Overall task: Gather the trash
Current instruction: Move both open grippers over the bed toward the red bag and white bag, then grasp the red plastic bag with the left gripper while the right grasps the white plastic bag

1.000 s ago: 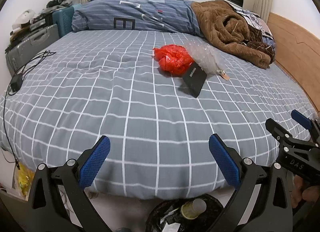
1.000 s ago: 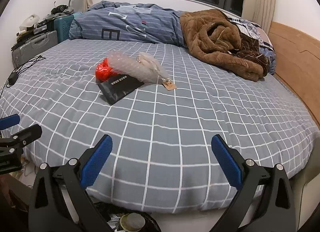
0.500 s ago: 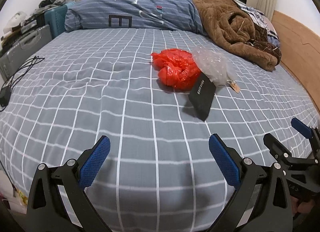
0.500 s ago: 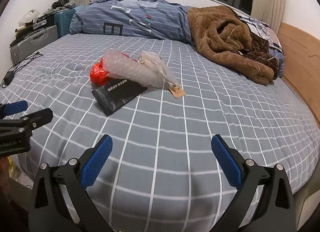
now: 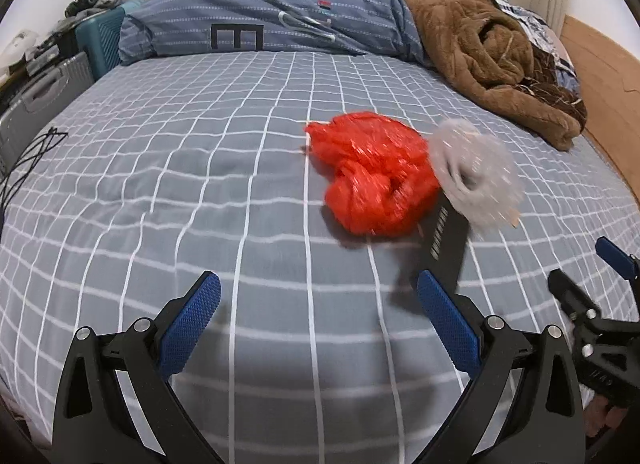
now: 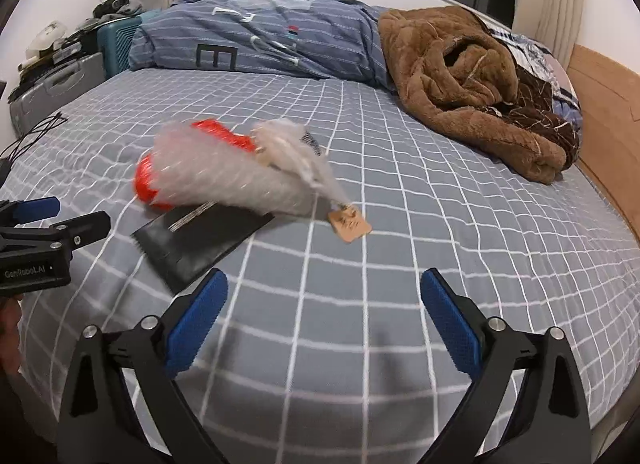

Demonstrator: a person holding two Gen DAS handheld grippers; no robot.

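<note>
Leftmost, seen from the left wrist camera, black cables (image 5: 30, 155) trail over the edge of the bed (image 5: 200, 183), whose grey sheet carries a white grid. Just above the near part of this sheet the left gripper (image 5: 318, 328) hangs with its blue-padded fingers (image 5: 188, 330) spread wide, holding nothing and touching nothing. Beyond it, right of centre, lies the trash cluster: a crumpled red plastic bag (image 5: 372, 173), a flat black packet (image 5: 446, 250) lying partly under the bag's right edge, and a clear bubble-wrap bundle (image 5: 474, 175) pressed against the bag's right side. The packet's near corner sits just beyond the right finger pad, apart from it. At the far right the right gripper (image 5: 592, 284) enters the frame.

From the right wrist camera, the left gripper (image 6: 56, 219) appears at the left edge. The bubble-wrap bundle (image 6: 224, 175) lies across the red plastic bag (image 6: 146, 181) and overlaps the black packet (image 6: 200, 244); a tan paper tag (image 6: 350, 223) rests at the bundle's right tip. The right gripper (image 6: 324, 328) is likewise wide open and empty, its left pad (image 6: 196, 324) near the packet's corner. A blue striped duvet (image 6: 260, 39) and a brown fleece blanket (image 6: 468, 79) are heaped at the far right of the bed (image 6: 400, 284).
</note>
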